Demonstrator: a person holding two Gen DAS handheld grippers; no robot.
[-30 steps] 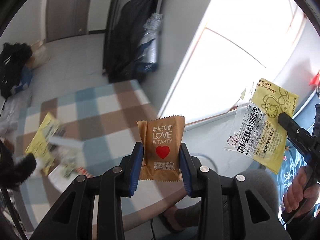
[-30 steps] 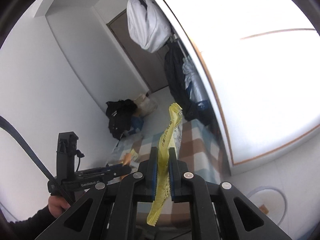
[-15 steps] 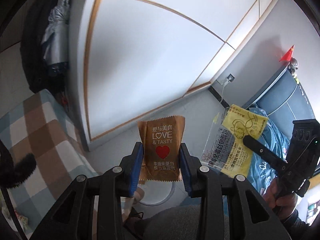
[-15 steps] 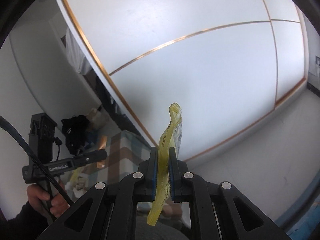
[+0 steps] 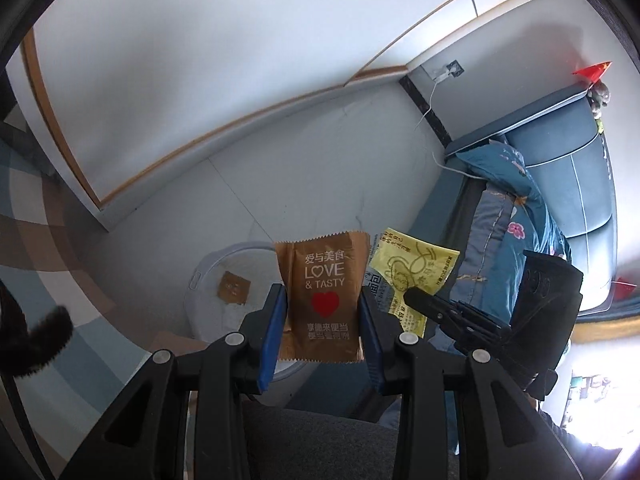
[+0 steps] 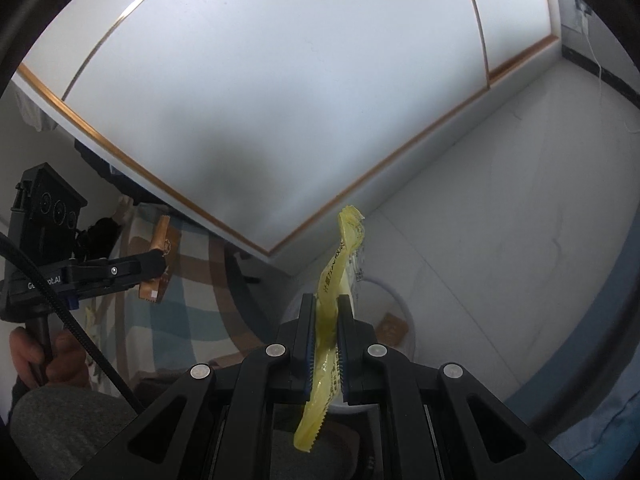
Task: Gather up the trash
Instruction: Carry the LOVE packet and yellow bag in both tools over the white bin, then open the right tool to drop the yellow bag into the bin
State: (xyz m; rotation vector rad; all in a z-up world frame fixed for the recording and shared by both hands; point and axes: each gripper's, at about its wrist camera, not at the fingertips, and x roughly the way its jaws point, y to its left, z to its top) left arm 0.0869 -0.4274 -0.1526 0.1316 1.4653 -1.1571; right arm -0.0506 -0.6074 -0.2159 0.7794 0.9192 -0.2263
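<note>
My left gripper [image 5: 322,312] is shut on a brown "LOVE & TASTY" snack wrapper [image 5: 325,292] and holds it in the air above a round white trash bin [image 5: 208,276] on the floor. A small brown wrapper [image 5: 234,288] lies inside the bin. My right gripper [image 6: 325,332] is shut on a yellow wrapper [image 6: 334,304], held edge-on over the same bin [image 6: 404,308]. The yellow wrapper [image 5: 416,268] and right gripper [image 5: 416,302] also show at the right of the left wrist view. The left gripper [image 6: 154,268] with its brown wrapper [image 6: 160,256] shows at the left of the right wrist view.
White wardrobe doors with wooden trim [image 5: 200,80] stand behind the bin. A checked blue and brown rug [image 5: 44,264] lies to the left. A bed with blue bedding [image 5: 516,216] is on the right. The person's grey-clad legs [image 5: 320,440] are below the grippers.
Both grippers have swung right and down from the rug side toward the floor by the wardrobe. The white bin has come into view beneath them. Both still hold their wrappers.
</note>
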